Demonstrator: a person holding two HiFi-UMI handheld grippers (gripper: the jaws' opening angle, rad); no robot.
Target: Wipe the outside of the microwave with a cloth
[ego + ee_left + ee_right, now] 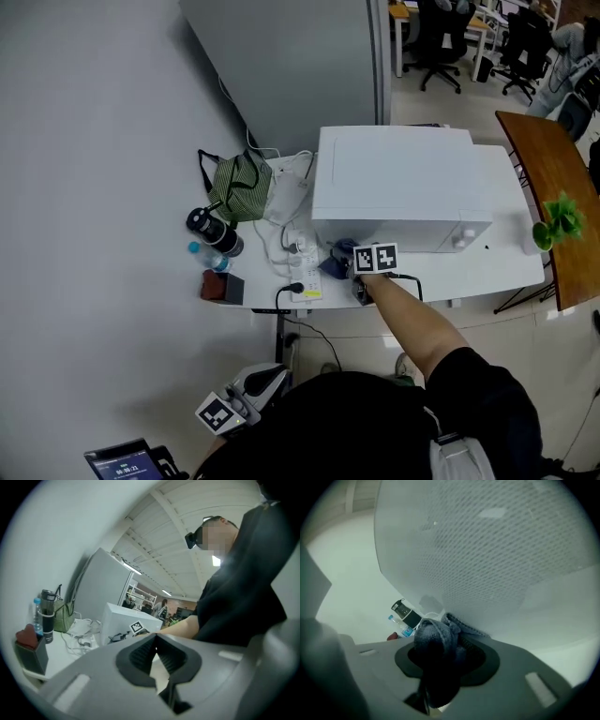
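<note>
**Cloth at the microwave's front, most of the casing left to cover**

My right gripper (440, 659) is clenched on the cloth (434, 637). A grey-blue wad of it bulges out between the jaws, and a fold trails off toward the microwave (403, 183). In the right gripper view the meshed door window (497, 550) fills nearly everything above the jaws. The cloth reaches up to its lower edge, though I cannot tell whether it is pressing on the door or only just beside it. From the head view, that puts me at the lower left of the front face, low down near the white table (506, 272).

My left gripper (155, 637) has its pads drawn together at the tips with nothing between them. It hangs low at my side, well apart from the table, and has no part in the wiping.

As for progress, I judge the wipe to be at an early or middle stage. The cloth is in hand and at the appliance, so the pick-up is done. No streaks, damp patches or dirt show on the white casing, so I cannot say which faces have been covered. From where the cloth sits now, the rest of the door, the control side with its knobs (466, 239), the top and the two side walls all seem left to do. The power strip (307, 272) and its cables lie just beside the microwave's left wall, so that side will need care.
</note>
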